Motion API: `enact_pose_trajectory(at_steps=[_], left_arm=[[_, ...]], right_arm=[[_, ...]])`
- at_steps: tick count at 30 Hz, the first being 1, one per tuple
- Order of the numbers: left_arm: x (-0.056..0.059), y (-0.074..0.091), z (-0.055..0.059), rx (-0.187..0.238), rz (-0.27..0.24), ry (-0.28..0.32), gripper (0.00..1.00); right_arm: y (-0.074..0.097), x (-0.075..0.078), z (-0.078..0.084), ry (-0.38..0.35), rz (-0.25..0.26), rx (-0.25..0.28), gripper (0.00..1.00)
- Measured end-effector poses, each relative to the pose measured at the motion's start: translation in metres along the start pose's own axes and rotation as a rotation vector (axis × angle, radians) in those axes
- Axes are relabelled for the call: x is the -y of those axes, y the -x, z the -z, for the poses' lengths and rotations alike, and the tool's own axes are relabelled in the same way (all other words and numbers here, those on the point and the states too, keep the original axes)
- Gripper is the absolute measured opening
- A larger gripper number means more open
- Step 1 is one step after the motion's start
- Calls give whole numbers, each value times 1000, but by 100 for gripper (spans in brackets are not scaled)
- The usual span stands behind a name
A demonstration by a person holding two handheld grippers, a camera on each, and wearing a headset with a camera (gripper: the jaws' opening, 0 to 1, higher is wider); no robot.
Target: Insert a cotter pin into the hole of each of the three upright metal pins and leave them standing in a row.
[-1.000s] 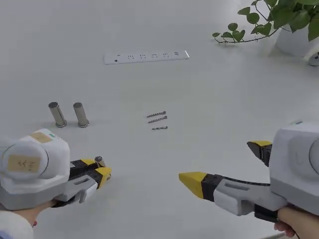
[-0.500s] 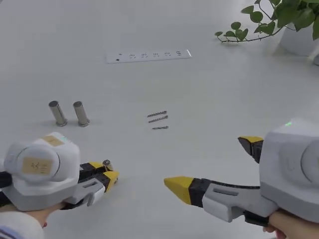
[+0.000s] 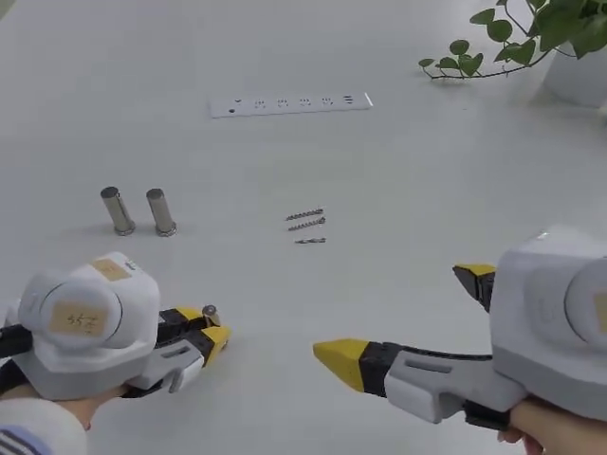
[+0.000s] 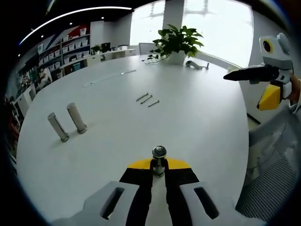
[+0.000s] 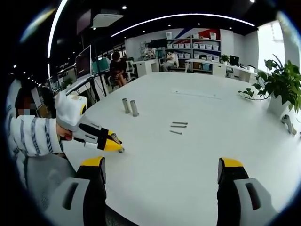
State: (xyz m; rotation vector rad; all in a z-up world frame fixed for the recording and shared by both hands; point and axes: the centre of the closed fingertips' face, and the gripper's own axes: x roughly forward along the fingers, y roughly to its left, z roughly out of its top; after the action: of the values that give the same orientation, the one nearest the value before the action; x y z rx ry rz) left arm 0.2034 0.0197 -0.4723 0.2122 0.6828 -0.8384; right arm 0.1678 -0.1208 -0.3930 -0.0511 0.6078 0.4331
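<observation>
Two metal pins (image 3: 118, 209) (image 3: 160, 211) stand upright side by side at the left of the white table; they also appear in the left gripper view (image 4: 58, 127) (image 4: 76, 118). A third metal pin (image 4: 159, 160) is held upright between the yellow tips of my left gripper (image 3: 211, 325), which is shut on it near the front left. Three cotter pins (image 3: 307, 226) lie in the table's middle, close together. My right gripper (image 3: 410, 311) stands wide open at the front right, with nothing between its fingers (image 5: 93, 168).
A white power strip (image 3: 290, 103) lies flat at the back of the table. A potted plant (image 3: 539, 30) sits at the back right corner. In the right gripper view, people sit at desks (image 5: 116, 68) beyond the table.
The left gripper has shifted slightly right and nearer with the pin in it. The right gripper has moved a little left. The head camera has tilted slightly.
</observation>
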Motion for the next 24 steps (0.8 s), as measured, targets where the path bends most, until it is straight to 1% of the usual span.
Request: enact_pose_trajectory(at_steps=[8,12,15,17,18,20,21,22,24], left_arm=[[2,0,0,-2,-2,-6,6],[3,1,0,-6,-4,-15,6],[2,2,-2,4,0,-7,7],[1,7,-11,30,-5,-27,13],[2,12,-16,43,4,-44,19],[-1,18,-21,61,15,-49,27],[0,22,-26,81,29,-61,29],[0,26,-28,91,36,-63,31],[-1,36,-32,101,43,-61,35]], right_arm=[[0,-2,5,0,-12,-18,97],[1,-3,4,8,-11,-15,97],[1,-3,1,7,-15,-6,98],[1,-4,0,6,-19,-6,98],[0,-5,-1,10,-24,-8,98],[0,-6,-1,19,-26,-12,98],[-1,-5,-2,23,-25,-14,97],[-2,-5,-2,24,-27,-16,97],[-4,-4,-3,24,-31,-18,97]])
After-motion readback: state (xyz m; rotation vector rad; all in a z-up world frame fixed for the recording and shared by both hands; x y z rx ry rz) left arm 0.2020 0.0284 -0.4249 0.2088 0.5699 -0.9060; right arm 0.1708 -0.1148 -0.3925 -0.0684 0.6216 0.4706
